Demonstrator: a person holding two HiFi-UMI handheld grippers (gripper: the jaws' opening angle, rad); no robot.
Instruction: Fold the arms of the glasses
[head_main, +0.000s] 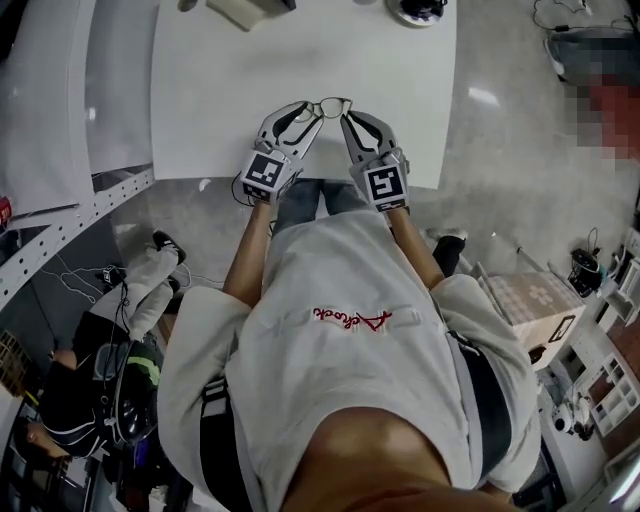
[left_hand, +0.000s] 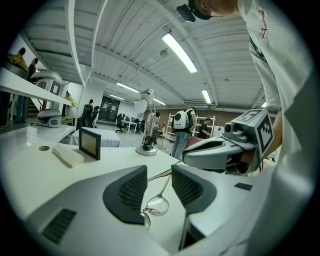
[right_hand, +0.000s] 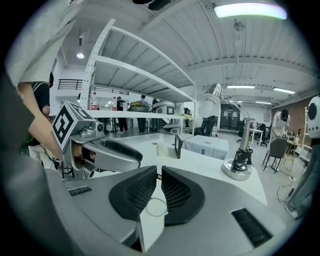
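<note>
Thin wire-framed glasses (head_main: 335, 103) lie on the white table (head_main: 220, 110), between the tips of both grippers. My left gripper (head_main: 311, 111) comes in from the left with its jaws apart. In the left gripper view one lens (left_hand: 158, 205) lies below the left gripper (left_hand: 159, 182) and a thin arm (left_hand: 164, 184) runs up through the gap, clear of the pads, toward the right gripper (left_hand: 186, 161). My right gripper (head_main: 349, 118) is nearly closed. In the right gripper view the right gripper (right_hand: 159, 186) pinches the wire frame, with a lens ring (right_hand: 154, 206) just beneath.
The table's near edge (head_main: 300, 181) lies just under both grippers. Further back stand a small dark screen (left_hand: 90, 143), a white block (left_hand: 68, 155) and a round-based stand (left_hand: 147, 148). People stand in the room behind (left_hand: 180, 131). White shelving (head_main: 60, 230) runs along the left.
</note>
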